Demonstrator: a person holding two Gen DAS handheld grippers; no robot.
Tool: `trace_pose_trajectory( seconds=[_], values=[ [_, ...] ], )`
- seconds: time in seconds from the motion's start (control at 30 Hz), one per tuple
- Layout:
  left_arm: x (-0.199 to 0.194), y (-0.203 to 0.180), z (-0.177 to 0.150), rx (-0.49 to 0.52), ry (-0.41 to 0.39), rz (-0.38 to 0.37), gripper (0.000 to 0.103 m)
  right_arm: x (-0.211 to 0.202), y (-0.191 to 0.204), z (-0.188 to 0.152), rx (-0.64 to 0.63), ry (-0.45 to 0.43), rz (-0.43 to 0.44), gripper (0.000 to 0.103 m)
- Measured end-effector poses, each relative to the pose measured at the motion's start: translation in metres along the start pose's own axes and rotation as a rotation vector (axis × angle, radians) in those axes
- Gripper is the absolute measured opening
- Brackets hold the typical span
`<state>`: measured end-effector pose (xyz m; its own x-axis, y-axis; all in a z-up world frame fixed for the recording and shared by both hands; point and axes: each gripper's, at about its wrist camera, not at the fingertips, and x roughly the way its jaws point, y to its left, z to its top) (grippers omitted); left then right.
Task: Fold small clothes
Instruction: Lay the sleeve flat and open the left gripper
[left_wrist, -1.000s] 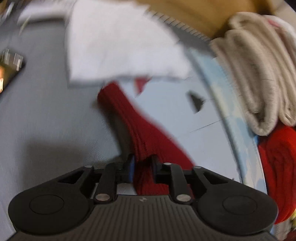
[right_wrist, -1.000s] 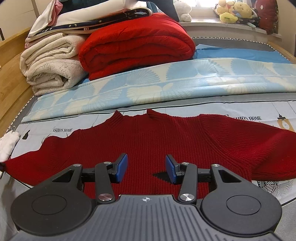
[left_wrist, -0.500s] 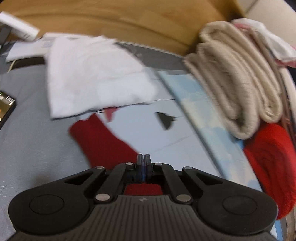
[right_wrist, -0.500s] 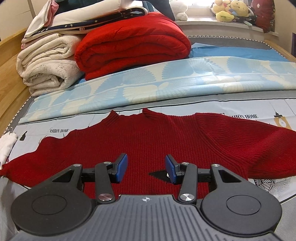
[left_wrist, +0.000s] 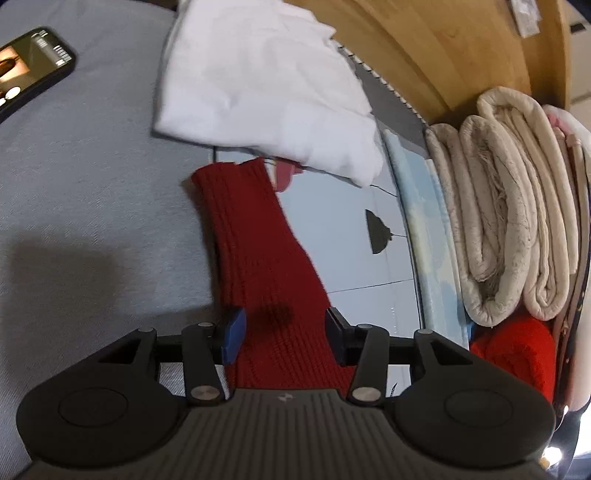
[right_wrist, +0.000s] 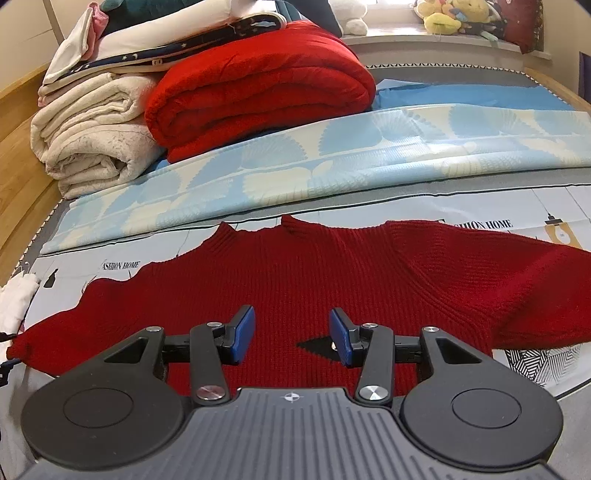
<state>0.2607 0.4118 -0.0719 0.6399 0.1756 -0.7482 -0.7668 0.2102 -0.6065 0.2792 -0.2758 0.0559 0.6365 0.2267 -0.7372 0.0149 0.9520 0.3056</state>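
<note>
- While the red knit sweater (right_wrist: 303, 291) lies spread flat on the printed sheet (right_wrist: 532, 218), collar toward twelve o'clock, no fold is yet seen in its body.
- In the left wrist view, the left gripper (left_wrist: 282, 334) is held over the sweater's sleeve (left_wrist: 255, 240), which runs from the jaws up to a cuff at about eleven o'clock; the jaws are opening, the sleeve is seen between and beneath them, and no pinch by the pads is visible.
- In the right wrist view, the right gripper (right_wrist: 291, 332) is poised over the lower body of the sweater, its fingers spread with nothing gripped.
- A folded white garment (left_wrist: 258, 77) is seen just beyond the cuff, at twelve o'clock; it could be dragged along if the sleeve is swept across carelessly.
- A phone (left_wrist: 29, 62) rests on the grey cover at ten o'clock, well apart; little risk is judged there.
- A thick knit may be caught only in its top layer, so the sleeve could slip out mid-fold.
- If the body is left unpinned by the right gripper, the whole sweater may be pulled askew and wrinkled.
</note>
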Motion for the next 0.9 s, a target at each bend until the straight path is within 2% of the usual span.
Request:
trace_pose_trajectory(
  seconds=[0.23,0.27,0.33,0.37,0.53,0.63,0.7,0.8,0.87,0.9],
  values=[
    [0.01,-0.001,-0.006,0.094,-0.044,0.037,0.049,0.004,0.0,-0.002,0.002,0.009,-0.005,0.047],
    [0.011,-0.001,-0.007,0.114,-0.049,0.044,0.046,0.004,0.0,-0.002,0.001,0.011,-0.005,0.047],
    [0.012,-0.004,-0.009,0.159,-0.072,0.104,0.023,0.006,0.001,-0.003,-0.003,0.016,-0.005,0.047],
    [0.009,-0.004,-0.009,0.158,-0.088,0.129,0.023,0.007,0.001,-0.003,-0.005,0.019,-0.005,0.047],
    [0.004,0.0,-0.008,0.098,-0.099,0.154,0.023,0.01,0.0,-0.005,-0.01,0.028,-0.011,0.047],
    [-0.003,0.003,-0.009,0.047,-0.109,0.195,0.036,0.011,-0.001,-0.006,-0.008,0.03,-0.014,0.047],
    [-0.004,0.005,-0.011,0.022,-0.099,0.21,0.036,0.012,0.001,-0.006,-0.012,0.031,-0.014,0.047],
    [0.007,0.004,-0.013,0.052,-0.056,0.175,0.036,0.013,0.002,-0.007,-0.015,0.035,-0.014,0.047],
    [0.012,0.004,-0.015,0.086,-0.062,0.166,0.036,0.013,0.003,-0.008,-0.017,0.035,-0.013,0.047],
    [0.013,0.004,-0.015,0.101,-0.07,0.166,0.033,0.012,0.002,-0.008,-0.017,0.035,-0.013,0.047]
  ],
)
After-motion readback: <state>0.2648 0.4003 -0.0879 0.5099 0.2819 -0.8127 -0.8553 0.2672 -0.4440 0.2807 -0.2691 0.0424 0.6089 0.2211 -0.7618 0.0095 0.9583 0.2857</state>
